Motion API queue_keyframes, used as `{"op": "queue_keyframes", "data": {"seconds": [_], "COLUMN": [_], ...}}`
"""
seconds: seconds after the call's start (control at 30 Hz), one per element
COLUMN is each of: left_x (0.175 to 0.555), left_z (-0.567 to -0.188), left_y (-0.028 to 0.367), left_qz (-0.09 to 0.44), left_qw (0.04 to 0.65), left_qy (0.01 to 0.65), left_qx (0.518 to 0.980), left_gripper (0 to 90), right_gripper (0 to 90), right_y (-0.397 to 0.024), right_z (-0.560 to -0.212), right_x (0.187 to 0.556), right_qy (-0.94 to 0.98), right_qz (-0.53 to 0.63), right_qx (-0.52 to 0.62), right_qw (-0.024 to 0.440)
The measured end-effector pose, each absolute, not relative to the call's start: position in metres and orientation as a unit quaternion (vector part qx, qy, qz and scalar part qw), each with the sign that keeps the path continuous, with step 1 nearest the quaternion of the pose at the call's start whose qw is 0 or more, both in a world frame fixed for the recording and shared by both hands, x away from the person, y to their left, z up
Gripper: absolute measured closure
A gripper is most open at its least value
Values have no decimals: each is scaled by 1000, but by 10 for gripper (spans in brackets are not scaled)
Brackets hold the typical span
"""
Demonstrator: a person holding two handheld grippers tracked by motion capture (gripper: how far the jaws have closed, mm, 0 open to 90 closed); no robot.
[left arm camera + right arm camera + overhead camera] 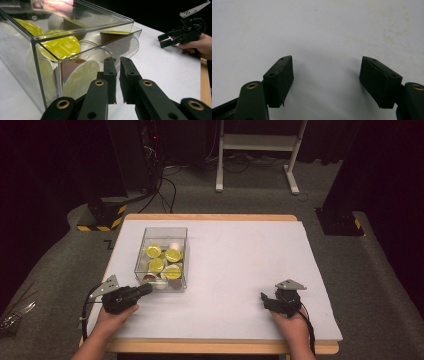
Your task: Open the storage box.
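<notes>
Coffee capsules with yellow foil lids (173,255) lie piled in the clear plastic rectangular box (141,251), which sits on the left part of the white surface (240,270). Our left gripper (118,81) is at the box's near corner, its jaws pressed together with nothing visibly between them, tips just beside the transparent wall; whether they touch it we cannot tell. Our right gripper (327,80) rests well apart on the right, jaws spread over bare surface, holding nothing.

We judge the step in hand to be moving or steadying the box with the closed left jaws. To do it well, we should set the tips low on the wall, close to the surface, so a push slides the box rather than tipping it. We should push slowly and square to the side, since the corner would let it swivel. Our right gripper could come across to brace the far side.
</notes>
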State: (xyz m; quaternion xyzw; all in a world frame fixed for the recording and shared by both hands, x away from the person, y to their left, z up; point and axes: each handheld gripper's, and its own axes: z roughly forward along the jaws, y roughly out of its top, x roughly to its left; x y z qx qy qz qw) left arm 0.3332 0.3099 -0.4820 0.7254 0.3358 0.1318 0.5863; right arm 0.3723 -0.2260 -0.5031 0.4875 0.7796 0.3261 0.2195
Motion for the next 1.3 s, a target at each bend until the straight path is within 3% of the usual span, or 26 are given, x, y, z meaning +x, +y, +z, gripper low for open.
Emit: {"op": "queue_keyframes", "data": {"seconds": [0.27, 0.37, 0.43, 0.53, 0.73, 1.3], "left_x": [332, 335, 337, 340, 342, 336], "left_z": [-484, -483, -483, -483, -486, -485], "left_y": [311, 309, 309, 304, 300, 304], "left_qz": [129, 127, 119, 114, 112, 98], "left_qw": [592, 594, 598, 596, 597, 599], "left_qy": [341, 346, 340, 329, 325, 314], "left_qx": [719, 715, 716, 724, 725, 731], "left_gripper": [836, 783, 695, 670, 747, 785], "right_gripper": [274, 274, 274, 274, 274, 275], "right_y": [-226, -226, -226, -226, -226, -226], "right_z": [-503, -503, -503, -503, -503, -503], "right_x": [372, 372, 372, 372, 372, 372], "right_qy": [779, 779, 779, 779, 779, 780], "right_qz": [326, 326, 326, 326, 326, 326], "right_qx": [488, 488, 488, 488, 488, 487], "right_qw": [220, 221, 221, 221, 220, 220]}}
